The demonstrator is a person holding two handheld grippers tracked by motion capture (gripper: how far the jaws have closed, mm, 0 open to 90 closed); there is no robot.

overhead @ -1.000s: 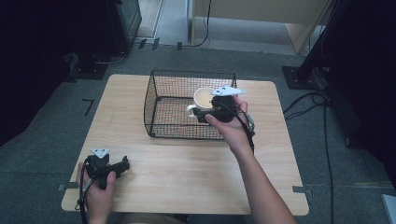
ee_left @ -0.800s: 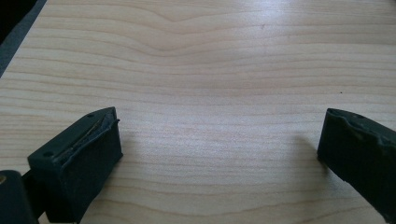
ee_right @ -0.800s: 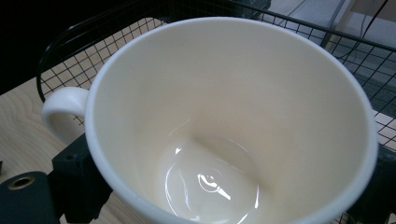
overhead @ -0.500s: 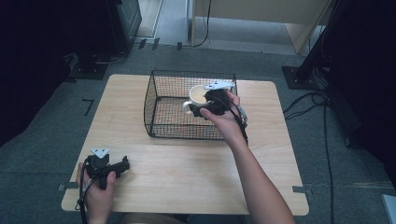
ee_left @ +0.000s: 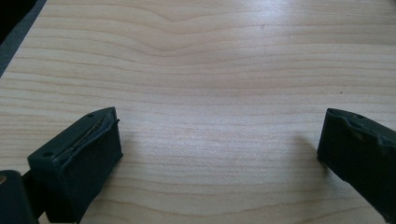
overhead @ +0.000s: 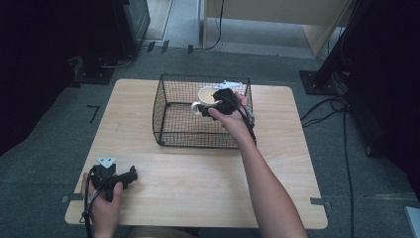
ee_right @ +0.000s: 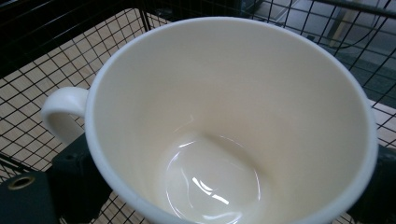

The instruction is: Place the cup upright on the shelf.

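Between the jaws of our right gripper sits a cream mug, clamped from outside: in the right gripper view one black jaw presses the mug's wall just below its handle and the other shows at the far side of the rim. The mug is empty and glossy inside, its mouth tipped toward the camera (so we look straight down to the bottom). In the high view the mug hangs inside the black wire basket, toward its back right part, with the handle pointing to our left; we cannot tell whether its base touches the basket floor. Our right hand reaches over the basket's near right wall, and the grey plate of the gripper shows just above the back rim.

Our left gripper rests on the wooden surface near its front left corner, well apart from the basket. Its jaws stand wide open with nothing between them; in the left gripper view we see bare wood grain across the gap. Our left hand holds it from the near edge, the cable trailing down beside the wrist.

The basket stands on the back half of the surface, roughly in the middle.
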